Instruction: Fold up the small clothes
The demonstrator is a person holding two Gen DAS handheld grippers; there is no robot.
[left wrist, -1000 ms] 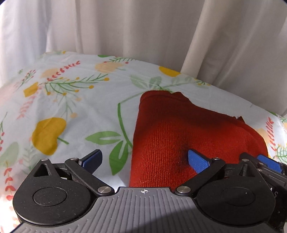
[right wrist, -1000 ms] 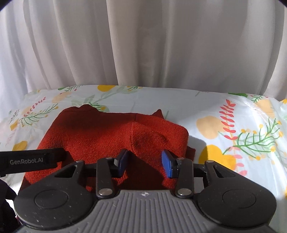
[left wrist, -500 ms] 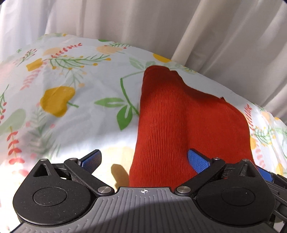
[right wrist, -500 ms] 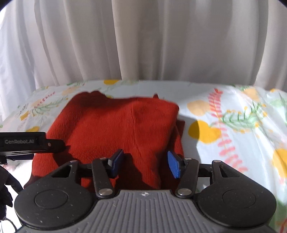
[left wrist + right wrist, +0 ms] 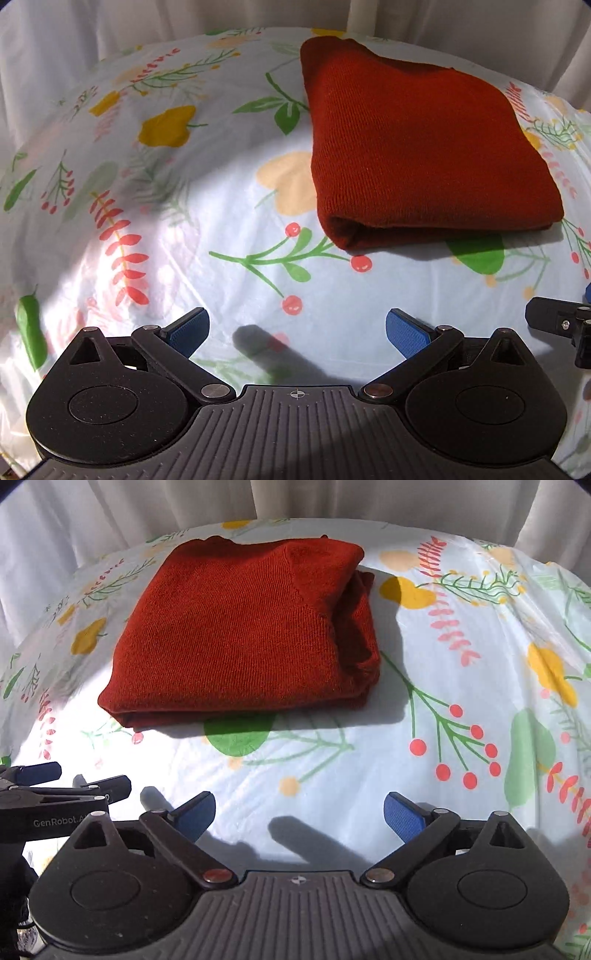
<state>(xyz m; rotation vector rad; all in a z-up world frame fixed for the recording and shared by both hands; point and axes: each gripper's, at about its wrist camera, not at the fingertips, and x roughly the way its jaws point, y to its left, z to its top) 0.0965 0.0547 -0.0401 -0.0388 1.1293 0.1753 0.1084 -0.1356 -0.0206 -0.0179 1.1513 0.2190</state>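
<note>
— Red knit sweater [image 5: 424,147]: where does it lie?
— Folded flat on the floral tablecloth [image 5: 147,229], white curtain [image 5: 147,502] behind it.
— And the grippers?
— Left gripper [image 5: 295,332] and right gripper [image 5: 299,812] both hang spread wide, holding nothing, apart from the sweater's near edge.

A folded knit sweater [image 5: 243,627] lies flat on the floral tablecloth [image 5: 461,657], toward the far side, with the curtain [image 5: 332,498] hanging behind the table's far edge. Nearer, the two grippers sit side by side above bare cloth, well apart from the sweater: the left gripper [image 5: 297,334] before its left part, the right gripper [image 5: 299,814] before its right part.
</note>
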